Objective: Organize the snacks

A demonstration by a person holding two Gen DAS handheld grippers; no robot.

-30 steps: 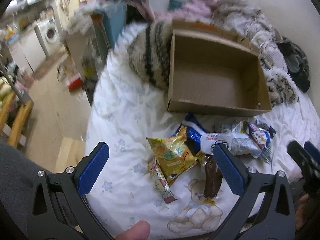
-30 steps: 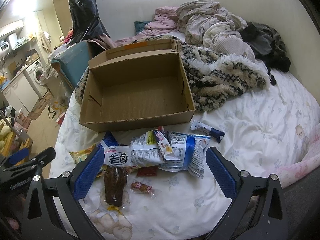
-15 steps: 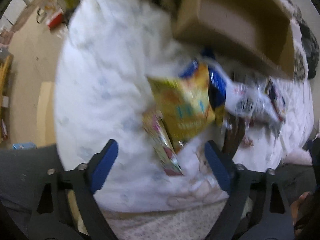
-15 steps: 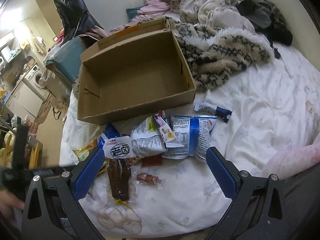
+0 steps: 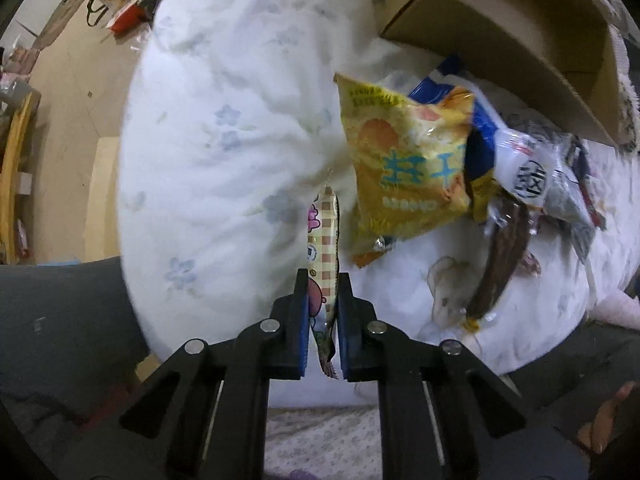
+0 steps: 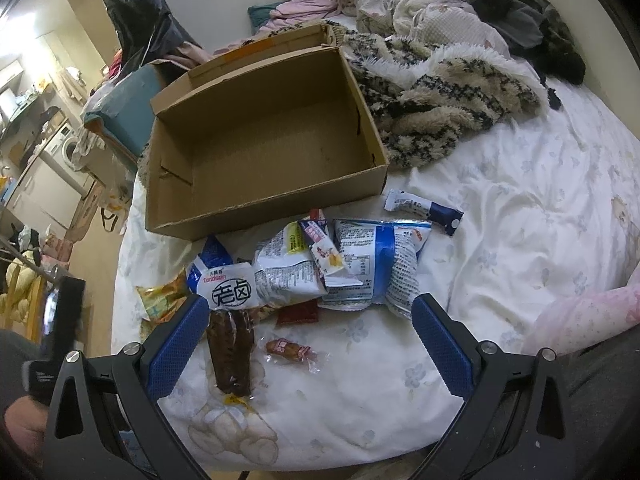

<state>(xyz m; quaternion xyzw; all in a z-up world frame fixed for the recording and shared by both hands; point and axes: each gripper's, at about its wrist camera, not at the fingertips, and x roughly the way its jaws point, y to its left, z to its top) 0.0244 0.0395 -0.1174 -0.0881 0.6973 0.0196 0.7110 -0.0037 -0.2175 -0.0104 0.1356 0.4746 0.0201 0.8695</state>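
White bedsheet point(image 5: 224, 128); left gripper point(image 5: 323, 300) pinches checkered snack stick point(image 5: 323, 248); right gripper point(image 6: 306, 332) gapes empty.

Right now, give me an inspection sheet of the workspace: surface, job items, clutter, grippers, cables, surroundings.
Surface: white floral bedsheet, rumpled.
Job's things: cardboard box open, nothing seen inside; checkered snack stick clamped; yellow chip bag, white-blue packets, dark brown snack pack, small red sausage pack, blue-white sachet loose in front of the box.
Clutter: fuzzy patterned blanket, heaped clothes.
Grippers: left gripper shut on the stick; right gripper open, above the pile.
Cables: nothing seen.
Surroundings: washing machine, wood floor.
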